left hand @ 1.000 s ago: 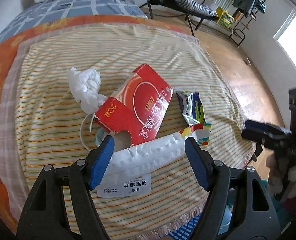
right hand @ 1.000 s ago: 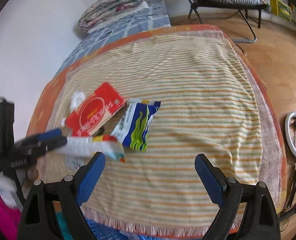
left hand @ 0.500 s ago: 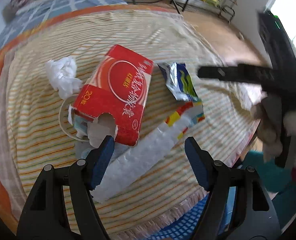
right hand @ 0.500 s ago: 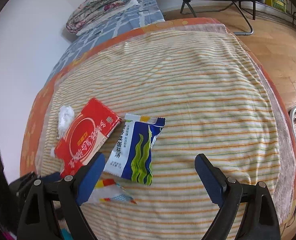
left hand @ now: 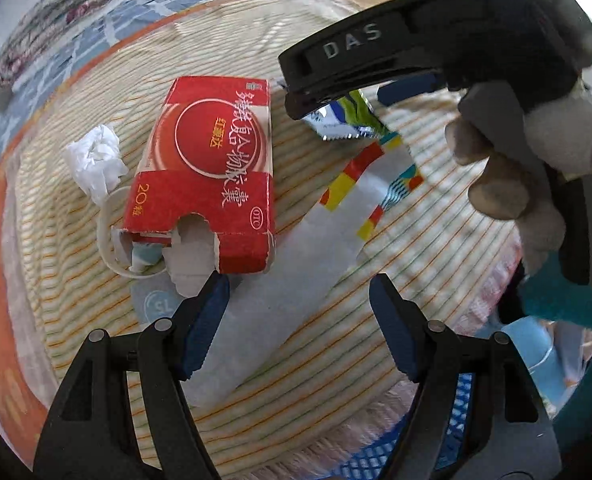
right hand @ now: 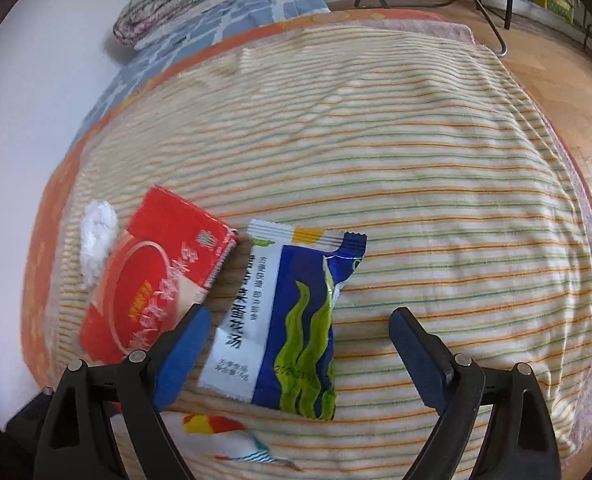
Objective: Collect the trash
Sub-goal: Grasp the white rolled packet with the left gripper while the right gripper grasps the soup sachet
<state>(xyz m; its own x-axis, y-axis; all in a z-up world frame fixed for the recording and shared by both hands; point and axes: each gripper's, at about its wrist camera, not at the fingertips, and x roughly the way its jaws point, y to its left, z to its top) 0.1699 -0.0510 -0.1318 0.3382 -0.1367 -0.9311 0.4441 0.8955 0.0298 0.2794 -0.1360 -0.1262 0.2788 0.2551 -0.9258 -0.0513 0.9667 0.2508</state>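
I hold both grippers wide and empty above the striped blanket — right gripper over the blue seaweed packet, which it should straddle squarely. Only the left gripper view shows the white mailer bag, at 12 o'clock.

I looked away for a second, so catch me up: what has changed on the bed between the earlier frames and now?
Both grippers came down closer to the trash. The right gripper now hangs open over the blue snack packet; the left gripper hangs open over the white wrapper. Nothing was grabbed or released. The red box and crumpled tissue lie where they were.
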